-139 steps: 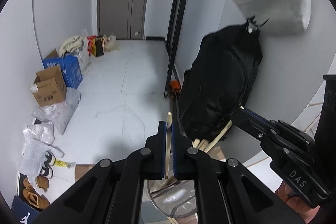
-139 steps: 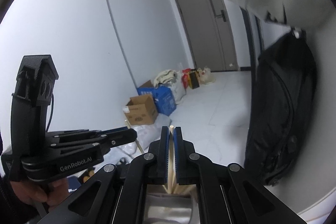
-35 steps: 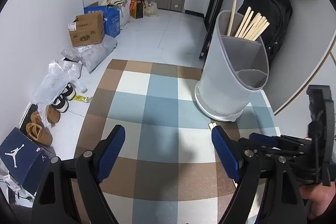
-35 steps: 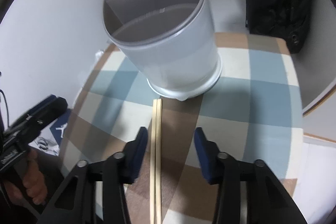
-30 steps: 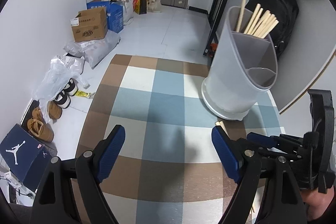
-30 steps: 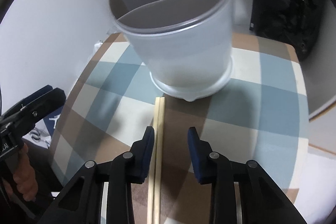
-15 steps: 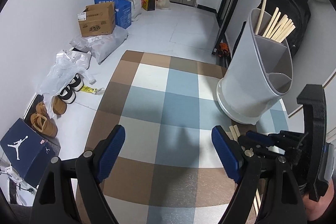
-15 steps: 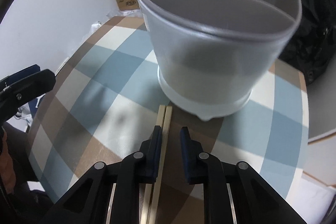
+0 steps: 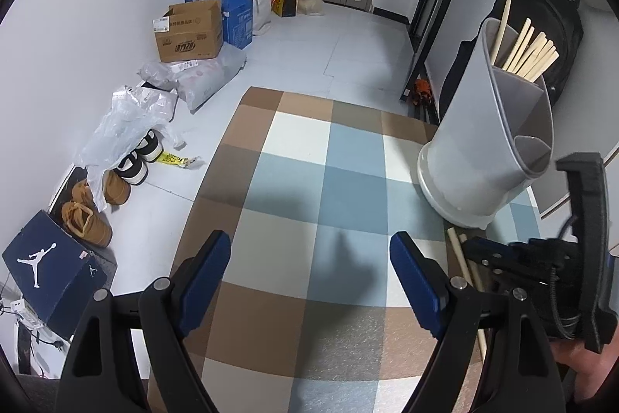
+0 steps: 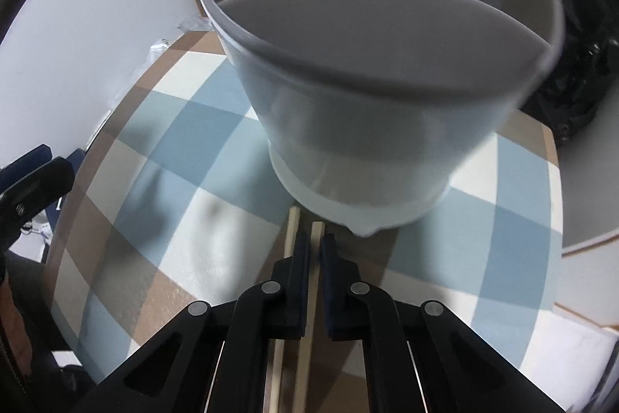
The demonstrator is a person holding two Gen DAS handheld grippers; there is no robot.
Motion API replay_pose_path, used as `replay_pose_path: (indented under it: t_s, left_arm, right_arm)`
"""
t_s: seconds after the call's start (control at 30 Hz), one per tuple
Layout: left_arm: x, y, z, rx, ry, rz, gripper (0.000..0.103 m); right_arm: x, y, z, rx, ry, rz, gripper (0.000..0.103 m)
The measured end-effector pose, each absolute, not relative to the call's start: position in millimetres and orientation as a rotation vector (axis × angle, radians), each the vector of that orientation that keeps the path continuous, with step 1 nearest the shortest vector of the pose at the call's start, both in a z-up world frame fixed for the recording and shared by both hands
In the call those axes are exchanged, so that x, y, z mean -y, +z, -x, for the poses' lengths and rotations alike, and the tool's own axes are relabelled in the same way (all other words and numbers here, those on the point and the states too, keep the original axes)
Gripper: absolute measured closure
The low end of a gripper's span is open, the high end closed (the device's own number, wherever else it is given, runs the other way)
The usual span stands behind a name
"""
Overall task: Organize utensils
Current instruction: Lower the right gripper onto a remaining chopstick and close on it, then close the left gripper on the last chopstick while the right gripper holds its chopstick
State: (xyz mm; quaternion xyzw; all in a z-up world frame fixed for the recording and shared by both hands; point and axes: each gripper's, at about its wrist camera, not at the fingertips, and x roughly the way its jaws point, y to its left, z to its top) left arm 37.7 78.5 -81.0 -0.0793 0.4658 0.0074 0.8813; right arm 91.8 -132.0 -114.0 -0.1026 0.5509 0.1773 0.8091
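A pale grey divided utensil holder (image 9: 483, 157) stands on the checked cloth (image 9: 309, 180), with several wooden chopsticks (image 9: 530, 53) upright in its far compartment. It fills the right wrist view (image 10: 367, 103). Two loose chopsticks lie on the cloth at its base. My right gripper (image 10: 316, 250) is down on the cloth with its jaws closed on one chopstick (image 10: 316, 231); the other chopstick (image 10: 292, 231) lies just left of the jaws. The right gripper also shows in the left wrist view (image 9: 487, 252). My left gripper (image 9: 309, 266) is wide open and empty above the cloth.
The checked cloth covers a round table whose edge (image 10: 116, 111) curves close by on the left. A black backpack (image 9: 565, 26) hangs behind the holder. Cardboard boxes (image 9: 189, 33), bags and shoes (image 9: 89, 215) lie on the floor below.
My right gripper has come down toward the holder's base and its jaws have narrowed from open to closed around one chopstick. The left gripper stays wide open, its view shifted slightly left.
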Motion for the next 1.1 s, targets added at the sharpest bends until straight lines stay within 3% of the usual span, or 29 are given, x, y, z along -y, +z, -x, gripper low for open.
replay_pose_path:
  t_s: [0.37,0.93,1.1]
  left_arm:
    - [-70,-80,-31,-0.959,-0.008,0.127,0.022]
    - [-54,-87,-33,-1.012,-0.039,0.122,0.022]
    - [-55,-78,-28,-0.974,-0.087,0.19,0.022]
  right_arm:
    - [187,-116,-80,-1.246,0.284,-0.007,0.098]
    - [145,-118,-76,-1.229,0.299,0.136,0.093]
    - [148,-119,-70,-1.191,0.368,0.11,0.098]
